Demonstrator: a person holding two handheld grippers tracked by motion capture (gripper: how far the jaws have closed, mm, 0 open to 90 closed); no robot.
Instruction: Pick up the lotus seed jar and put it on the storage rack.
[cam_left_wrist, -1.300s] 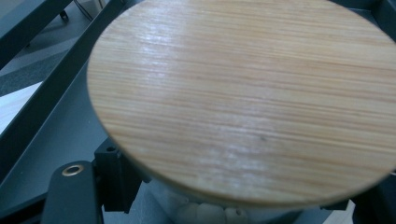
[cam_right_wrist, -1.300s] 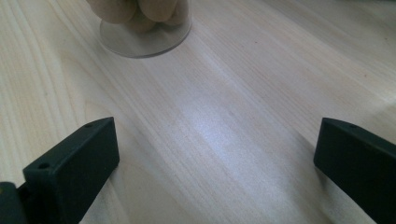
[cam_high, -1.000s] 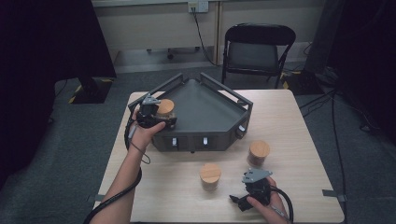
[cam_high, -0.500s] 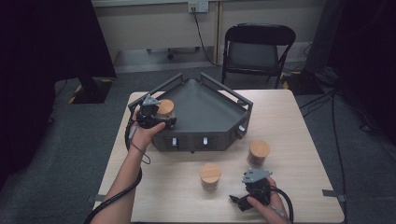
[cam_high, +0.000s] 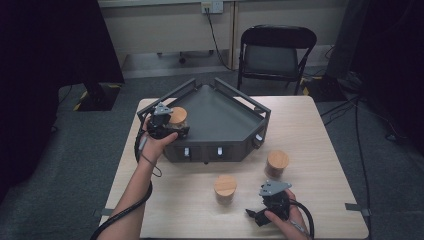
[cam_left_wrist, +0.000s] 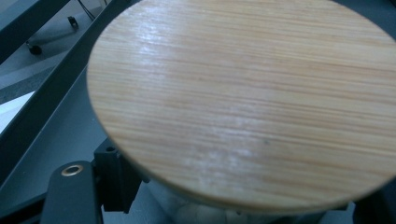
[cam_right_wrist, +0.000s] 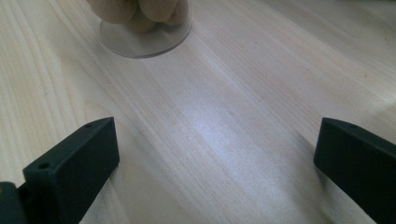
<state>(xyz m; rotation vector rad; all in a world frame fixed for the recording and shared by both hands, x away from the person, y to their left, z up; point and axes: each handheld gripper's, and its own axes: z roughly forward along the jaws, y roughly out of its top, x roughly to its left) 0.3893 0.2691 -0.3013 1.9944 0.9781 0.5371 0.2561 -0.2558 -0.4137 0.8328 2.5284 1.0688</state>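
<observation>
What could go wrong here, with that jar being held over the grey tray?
The left gripper grips the jar just under its wooden lid, near the tray rail; it might knock that rail or tip when released. The right gripper rests open on the table, close to another jar, which it could bump.

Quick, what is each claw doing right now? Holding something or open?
Left claw: shut on the jar with a wooden lid, over the grey tray.
Right claw: open, holding nothing, above the bare table.
</observation>
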